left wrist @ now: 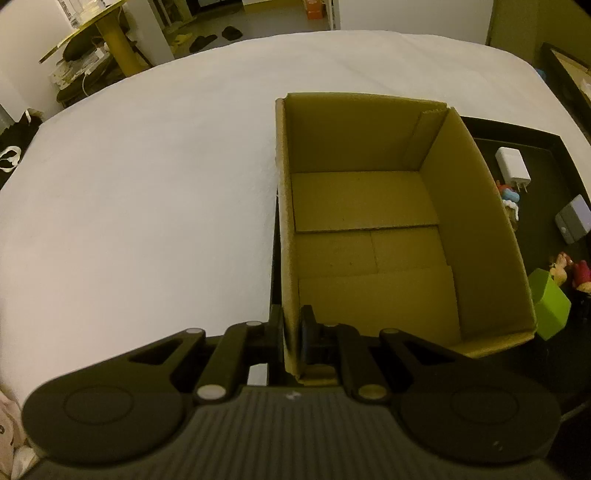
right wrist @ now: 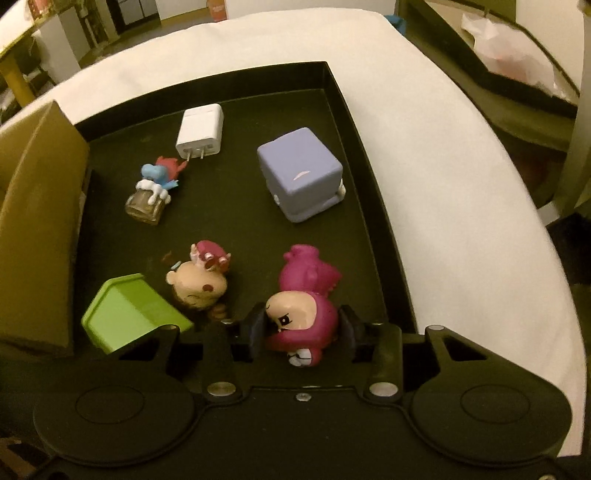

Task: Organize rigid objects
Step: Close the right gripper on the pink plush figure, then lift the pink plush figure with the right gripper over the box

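Note:
My left gripper [left wrist: 291, 332] is shut on the near left wall of an open, empty cardboard box [left wrist: 369, 229]. My right gripper [right wrist: 303, 328] is shut on a pink figurine [right wrist: 306, 299] over the black tray [right wrist: 365, 155]. In the tray lie a white charger [right wrist: 201, 129], a lilac cube [right wrist: 301, 177], a blue-and-red figure on a small jar [right wrist: 153, 192], a pink-haired doll [right wrist: 201, 277] and a green box [right wrist: 129, 310]. The cardboard box stands at the tray's left [right wrist: 33, 229].
The tray and box rest on a white bed [left wrist: 140, 177]. The left wrist view also shows the tray [left wrist: 554, 140] with the charger [left wrist: 511, 166] and green box [left wrist: 550, 306]. A gold side table [left wrist: 92, 33] stands beyond the bed.

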`<state>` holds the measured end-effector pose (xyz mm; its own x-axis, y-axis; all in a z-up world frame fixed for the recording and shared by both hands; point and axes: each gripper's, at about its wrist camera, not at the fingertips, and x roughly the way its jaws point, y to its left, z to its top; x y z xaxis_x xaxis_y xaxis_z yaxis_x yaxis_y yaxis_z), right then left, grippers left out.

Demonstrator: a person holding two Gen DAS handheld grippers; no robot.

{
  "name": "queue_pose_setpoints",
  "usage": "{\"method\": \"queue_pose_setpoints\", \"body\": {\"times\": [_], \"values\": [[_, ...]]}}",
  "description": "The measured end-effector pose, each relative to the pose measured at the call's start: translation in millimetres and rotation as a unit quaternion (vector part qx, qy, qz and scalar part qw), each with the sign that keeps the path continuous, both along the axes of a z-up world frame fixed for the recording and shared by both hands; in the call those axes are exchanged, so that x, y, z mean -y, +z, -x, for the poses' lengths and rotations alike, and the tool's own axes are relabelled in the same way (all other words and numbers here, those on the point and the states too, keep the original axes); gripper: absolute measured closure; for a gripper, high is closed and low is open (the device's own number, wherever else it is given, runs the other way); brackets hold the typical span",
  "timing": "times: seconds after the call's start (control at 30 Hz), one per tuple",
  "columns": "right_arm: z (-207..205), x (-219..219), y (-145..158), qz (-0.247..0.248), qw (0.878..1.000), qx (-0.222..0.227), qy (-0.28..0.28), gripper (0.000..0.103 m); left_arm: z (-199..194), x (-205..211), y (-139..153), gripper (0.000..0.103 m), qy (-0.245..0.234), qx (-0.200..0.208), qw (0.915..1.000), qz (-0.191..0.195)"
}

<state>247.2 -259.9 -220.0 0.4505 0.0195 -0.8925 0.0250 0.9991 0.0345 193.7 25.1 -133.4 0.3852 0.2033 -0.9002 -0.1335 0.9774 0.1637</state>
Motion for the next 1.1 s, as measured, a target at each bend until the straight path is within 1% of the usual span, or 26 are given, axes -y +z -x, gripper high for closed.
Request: {"method": "queue_pose_setpoints", "body": {"times": [0.27, 0.37, 0.57, 0.67, 0.9, 1.1], "values": [[14, -5, 15, -0.008, 1.000, 0.018, 0.005, 0.063, 6, -1, 0, 0.095, -0.004, -0.003, 1.0000, 0.000], [19, -8, 25, -0.008, 1.000, 0.028, 0.006, 0.063, 0, -6, 0, 0.095, 0.002, -0.004, 1.0000, 0.000], [25, -16, 44, -0.003, 0.999, 0.049, 0.014, 0.063, 0, -6, -5, 0.095, -0.002, -0.005, 1.0000, 0.000], [28, -21, 54, 0.000, 0.998, 0.060, 0.017, 0.063, 5, -6, -4, 0.094, -0.012, -0.002, 0.9999, 0.011], [32, -38, 74, 0.008, 0.996, 0.082, 0.023, 0.063, 10, -5, -3, 0.095, -0.044, 0.005, 0.9989, 0.016], [36, -53, 89, 0.017, 0.994, 0.100, 0.035, 0.063, 10, -11, -7, 0.095, -0.032, -0.002, 0.9991, 0.027]]}}
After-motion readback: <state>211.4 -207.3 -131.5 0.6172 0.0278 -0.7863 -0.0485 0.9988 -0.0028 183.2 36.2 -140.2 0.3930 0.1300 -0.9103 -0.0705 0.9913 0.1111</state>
